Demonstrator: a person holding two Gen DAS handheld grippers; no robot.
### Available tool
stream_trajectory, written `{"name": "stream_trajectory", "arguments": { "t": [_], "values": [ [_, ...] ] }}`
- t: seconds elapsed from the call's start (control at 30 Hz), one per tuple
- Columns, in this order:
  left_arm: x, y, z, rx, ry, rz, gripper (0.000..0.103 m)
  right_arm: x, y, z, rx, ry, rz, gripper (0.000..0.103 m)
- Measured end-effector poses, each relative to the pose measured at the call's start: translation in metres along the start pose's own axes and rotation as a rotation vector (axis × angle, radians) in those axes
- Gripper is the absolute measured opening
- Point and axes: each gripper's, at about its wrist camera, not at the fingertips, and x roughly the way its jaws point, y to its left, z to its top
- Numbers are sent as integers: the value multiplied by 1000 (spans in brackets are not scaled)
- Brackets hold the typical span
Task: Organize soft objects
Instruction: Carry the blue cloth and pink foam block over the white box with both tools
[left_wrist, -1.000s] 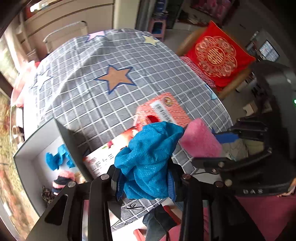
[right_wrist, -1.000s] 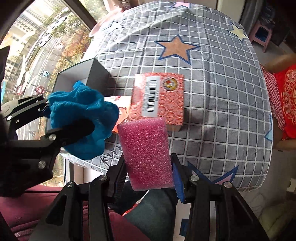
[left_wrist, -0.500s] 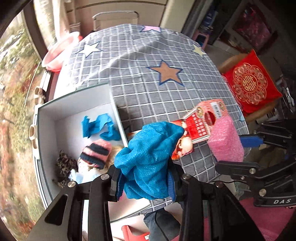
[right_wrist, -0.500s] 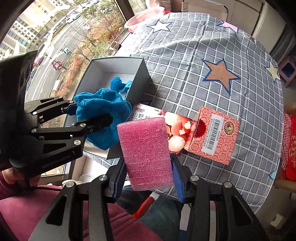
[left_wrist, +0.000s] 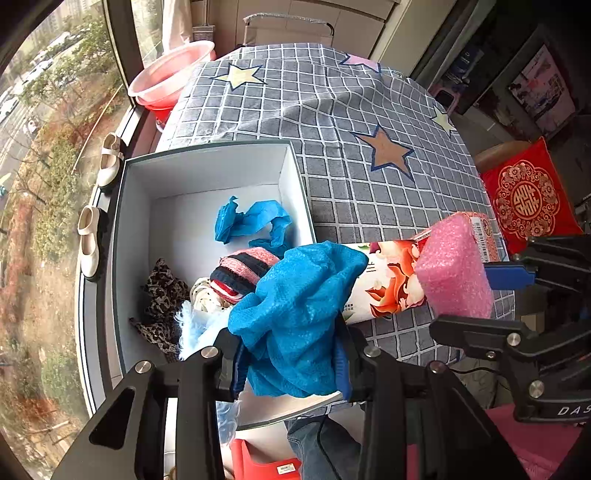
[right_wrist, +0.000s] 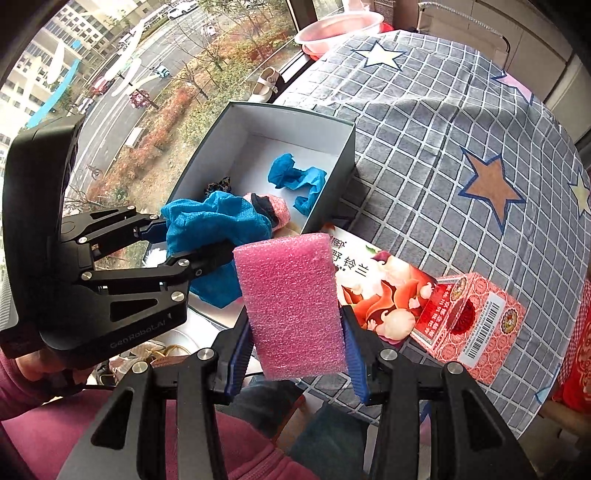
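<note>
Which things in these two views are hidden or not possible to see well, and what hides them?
- Near corner of the white box, left wrist view: covered by the blue cloth in the left claw.
- Soft items under the striped hat: piled together, shapes unclear.
- Flower-print carton, right wrist view: its near end is behind the pink foam block held by the right claw.
- Carton print: too small to read.

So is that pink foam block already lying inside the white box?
No, the pink foam block is clamped between the right tongs, held above the table edge, outside the white box.
</note>
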Motion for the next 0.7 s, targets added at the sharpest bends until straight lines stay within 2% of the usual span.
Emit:
{"name": "stream_trajectory", "arguments": {
  "t": [0.33, 0.7],
  "values": [
    [9, 26, -6, -95, 13, 64, 40, 8, 11, 31, 13, -19, 39, 46],
    [18, 41, -12, -143, 41, 79, 40, 21, 24, 43, -7, 7, 63, 46]
  ]
}}
